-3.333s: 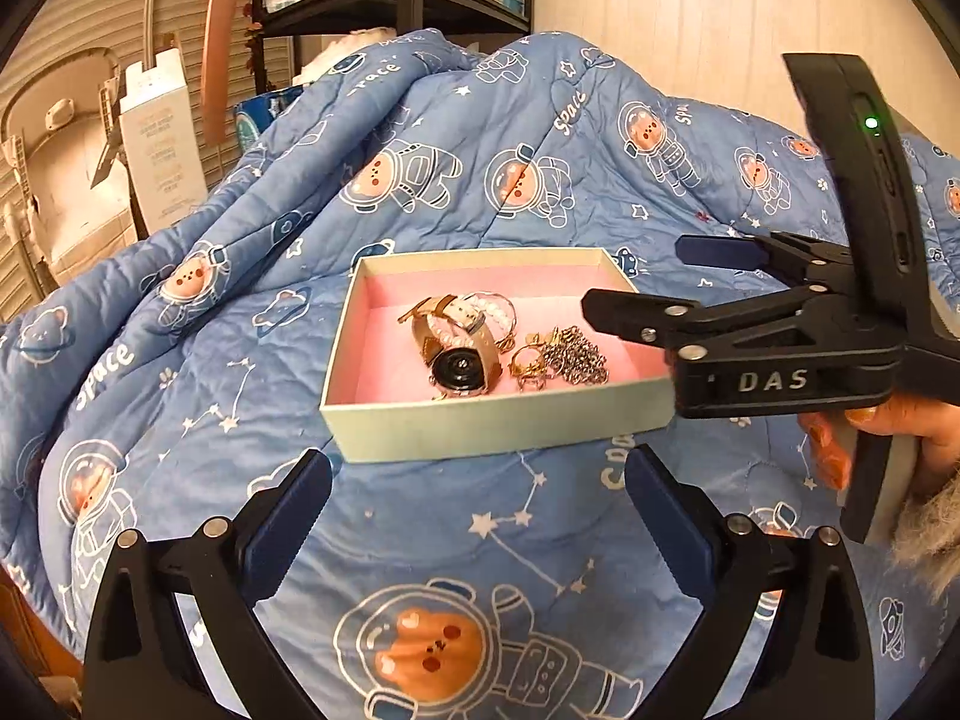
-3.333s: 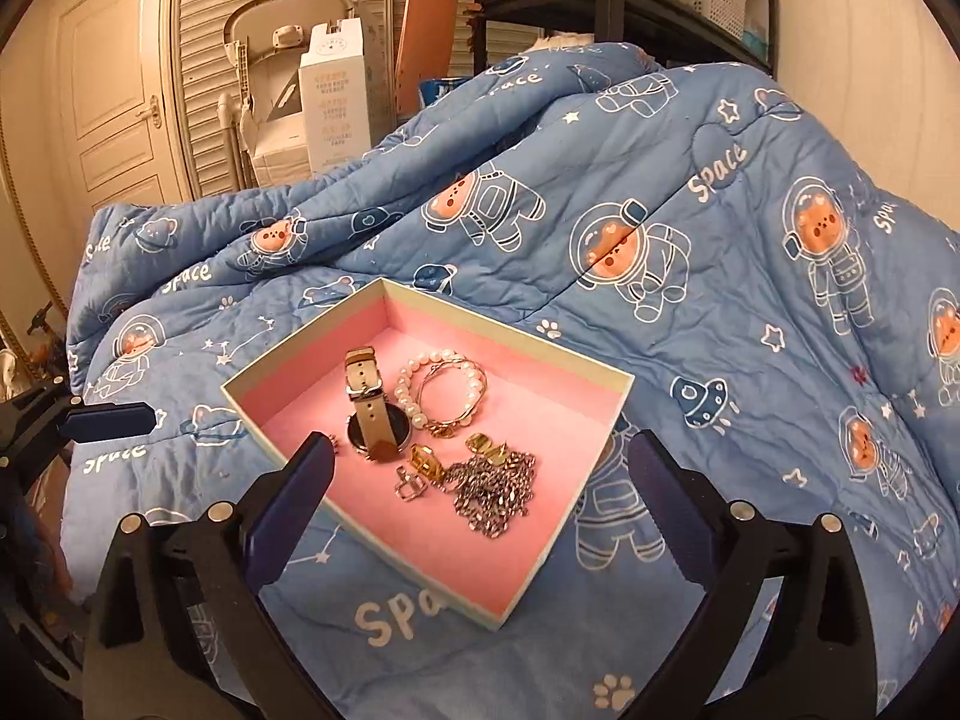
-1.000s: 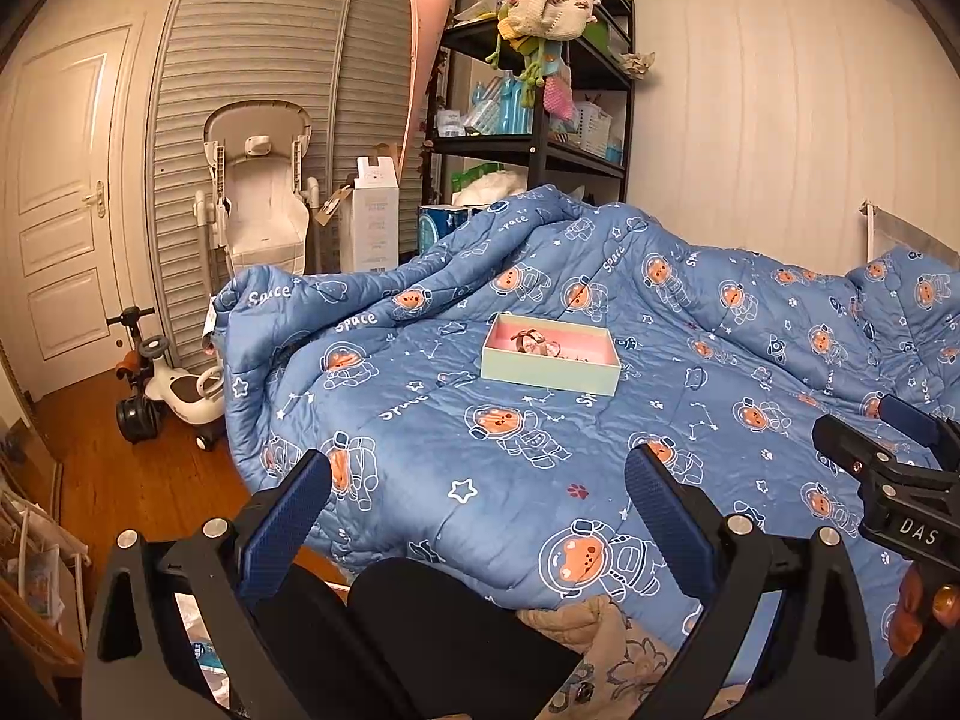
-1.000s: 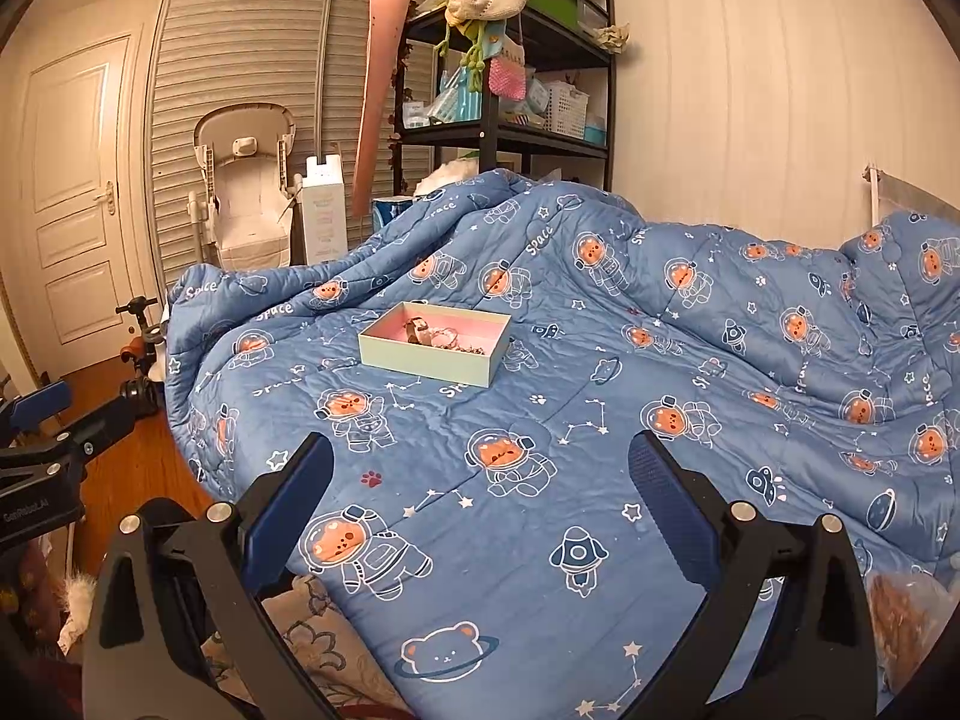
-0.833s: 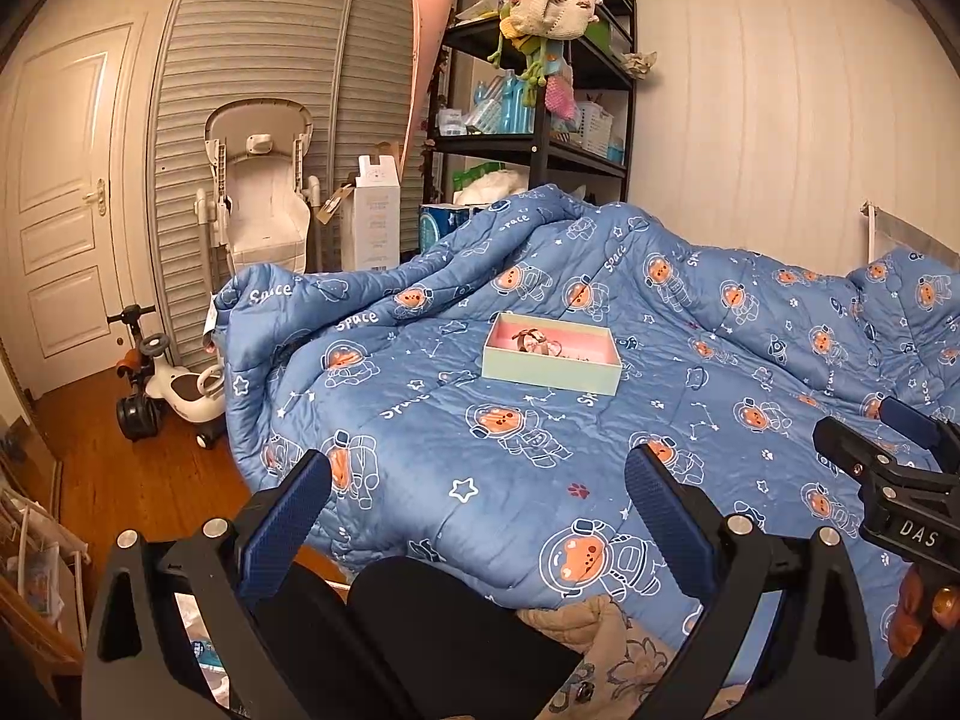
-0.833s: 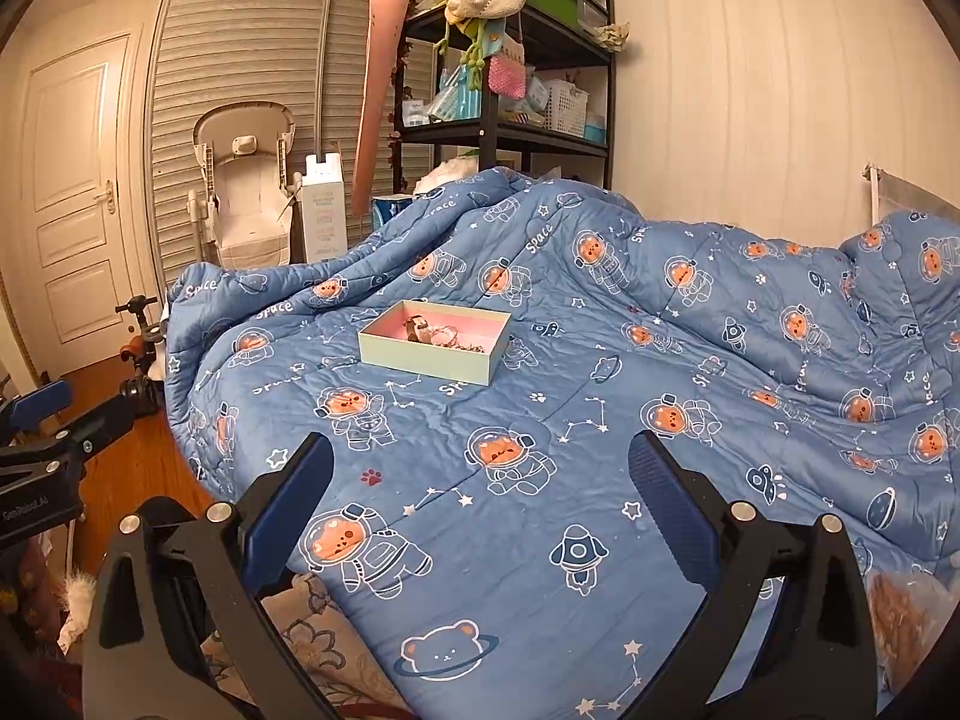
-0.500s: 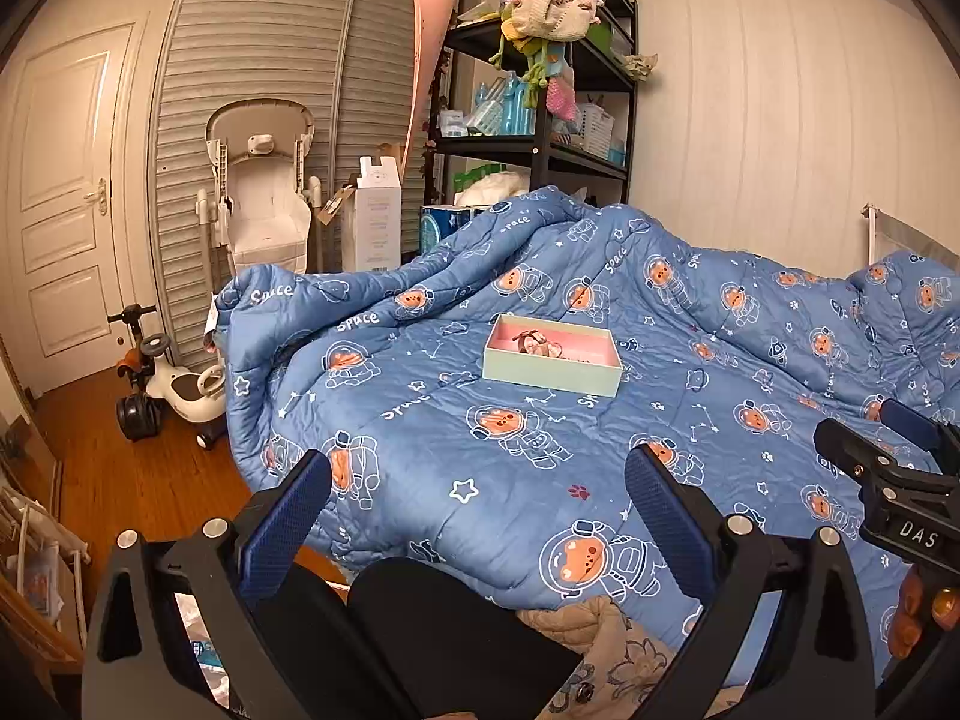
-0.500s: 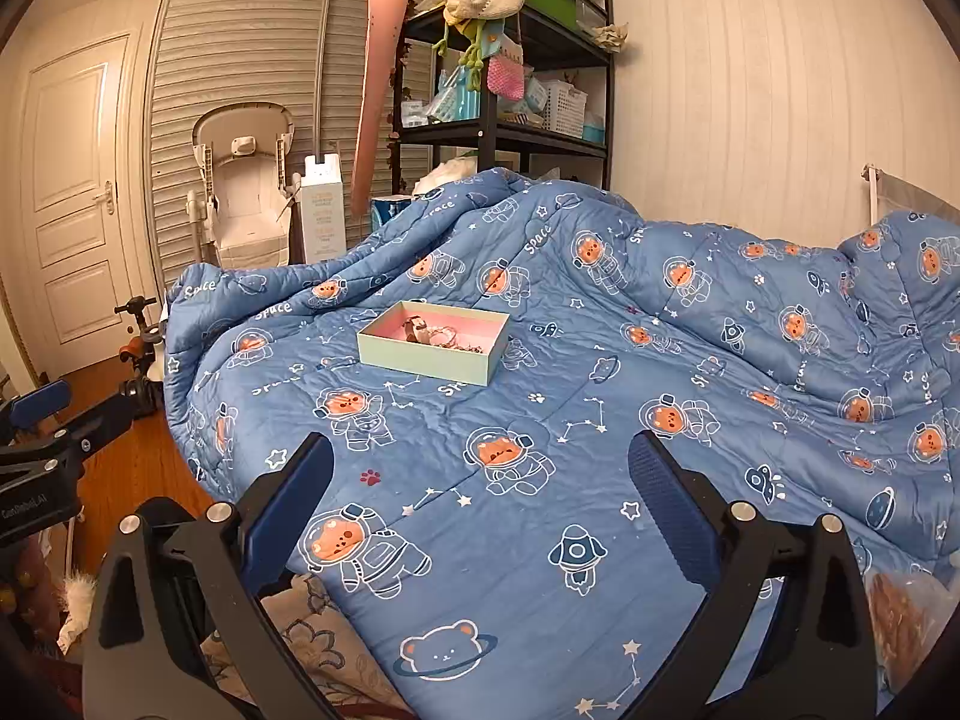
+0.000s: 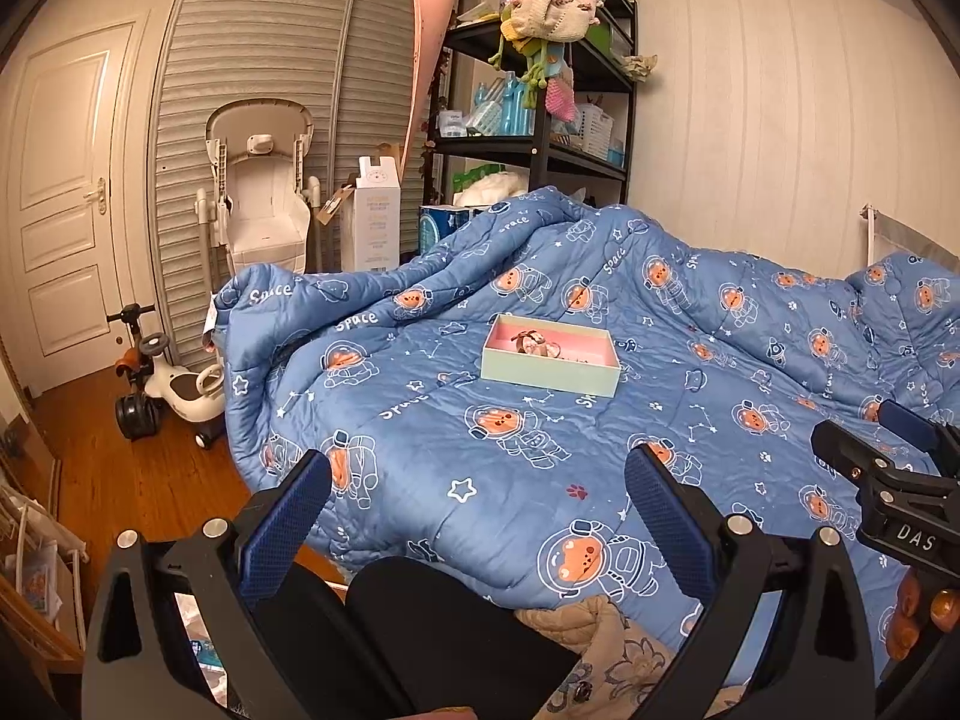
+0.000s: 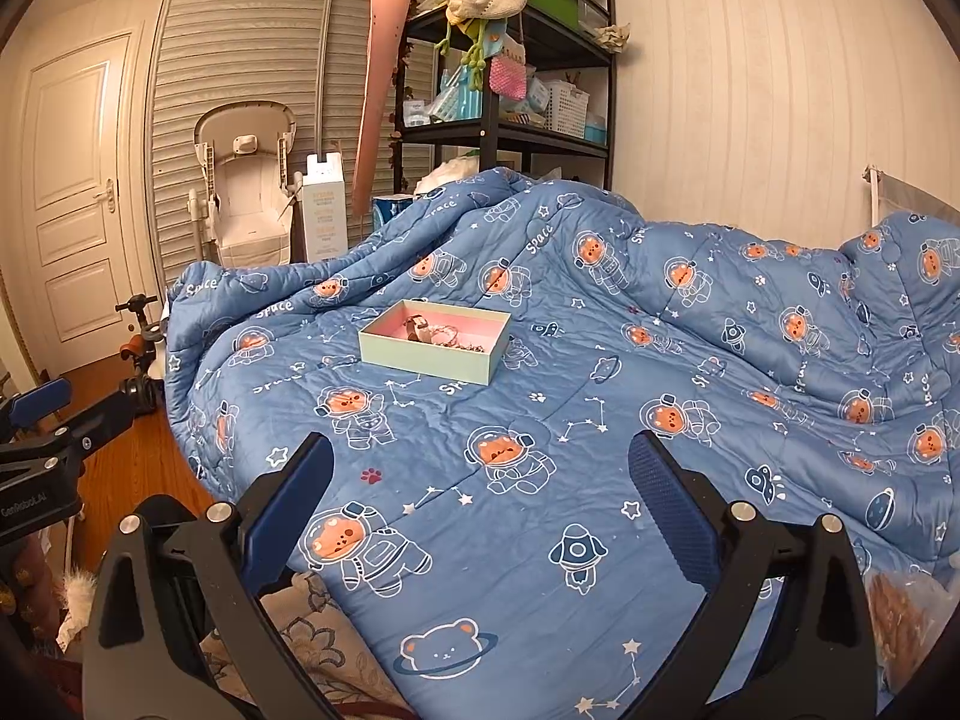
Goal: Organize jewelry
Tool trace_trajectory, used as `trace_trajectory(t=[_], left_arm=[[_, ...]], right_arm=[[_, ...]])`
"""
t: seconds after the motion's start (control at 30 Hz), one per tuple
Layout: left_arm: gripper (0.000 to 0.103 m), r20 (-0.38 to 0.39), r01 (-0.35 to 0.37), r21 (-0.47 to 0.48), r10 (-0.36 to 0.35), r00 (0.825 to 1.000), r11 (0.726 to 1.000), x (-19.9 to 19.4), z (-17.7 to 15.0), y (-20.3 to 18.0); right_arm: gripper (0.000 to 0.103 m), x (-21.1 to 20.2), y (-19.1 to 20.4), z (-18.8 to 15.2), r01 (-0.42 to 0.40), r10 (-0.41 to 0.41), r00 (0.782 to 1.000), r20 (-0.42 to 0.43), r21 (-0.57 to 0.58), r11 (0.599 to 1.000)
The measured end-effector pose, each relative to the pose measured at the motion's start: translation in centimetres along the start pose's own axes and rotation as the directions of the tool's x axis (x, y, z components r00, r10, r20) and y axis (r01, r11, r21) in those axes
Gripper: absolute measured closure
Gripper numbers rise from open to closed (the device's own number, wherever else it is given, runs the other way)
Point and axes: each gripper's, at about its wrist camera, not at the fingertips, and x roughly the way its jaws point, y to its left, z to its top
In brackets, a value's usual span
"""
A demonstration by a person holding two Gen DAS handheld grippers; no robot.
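jewelry sits piled in pink-lined box mid-bed, well apart from both tools. left tool and right tool spread, empty. best approach: low, one piece per pinch.

Warm, yellowish indoor light fills both views evenly, with soft shadows in the folds of the blue quilt. Focus is sharp throughout. Fisheye distortion bends the door and walls, and black vignetting rounds every corner.

Blue quilt with astronaut-bear print, mint box lined pink, black shelf, white door
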Motion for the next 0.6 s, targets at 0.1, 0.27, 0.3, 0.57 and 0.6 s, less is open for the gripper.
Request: trace_trajectory(t=[0.1, 0.27, 0.3, 0.57, 0.6], left_arm=[[0.007, 0.003, 0.000, 0.004, 0.000, 1.000, 1.000, -0.03, -0.04, -0.24], [0.007, 0.006, 0.001, -0.005, -0.001, 1.000, 1.000, -0.16, -0.10, -0.34], [0.007, 0.006, 0.001, -0.007, -0.001, 1.000, 1.000, -0.16, -0.05, -0.37], [0.007, -0.016, -0.010, 0.009, 0.010, 1.000, 1.000, 0.09, -0.07, -0.77], [0.007, -0.015, -0.009, 0.008, 0.009, 1.000, 1.000, 0.07, -0.07, -0.80]], right_arm=[[0.006, 0.01, 0.01, 0.00, 0.000, 0.000, 1.000, 0.001, 0.000, 1.000], [0.006, 0.02, 0.03, -0.03, -0.001, 0.001, 1.000, 0.001, 0.000, 1.000], [0.006, 0.03, 0.03, -0.06, -0.001, 0.001, 1.000, -0.001, -0.001, 1.000], [0.006, 0.09, 0.13, -0.09, -0.005, 0.005, 1.000, -0.004, -0.001, 1.000], [0.006, 0.08, 0.16, -0.04, -0.005, 0.005, 1.000, -0.005, -0.002, 1.000]])
